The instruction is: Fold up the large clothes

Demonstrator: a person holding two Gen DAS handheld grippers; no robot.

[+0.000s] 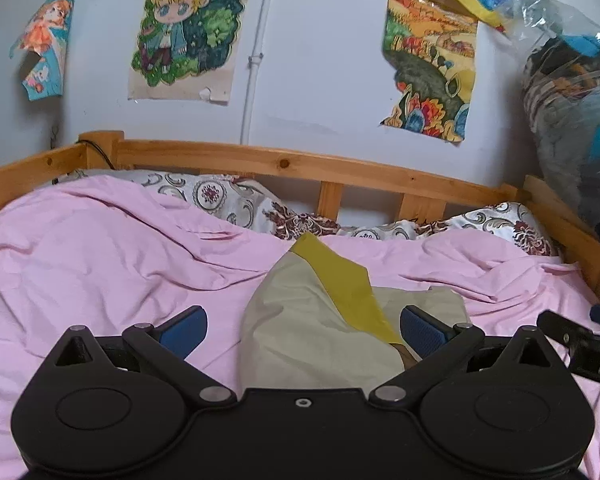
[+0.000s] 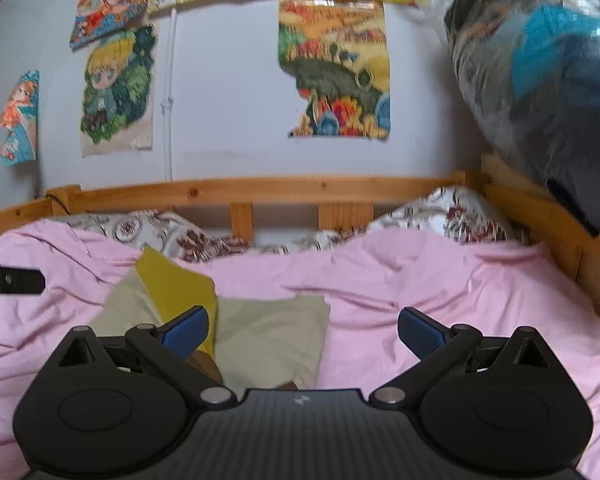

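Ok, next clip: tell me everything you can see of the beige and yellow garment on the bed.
The garment is pale beige, thin-looking fabric with a mustard-yellow panel running diagonally across it to a point at the far end. It lies loosely bunched, partly folded over itself, on the pink sheet, just ahead of the left gripper, whose jaws stand open to either side without gripping it. In the right wrist view it sits left of centre, by the open right gripper. A brownish patch shows at its near edge.

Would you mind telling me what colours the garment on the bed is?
The garment is pale beige with a mustard-yellow panel, clearest in the left wrist view.
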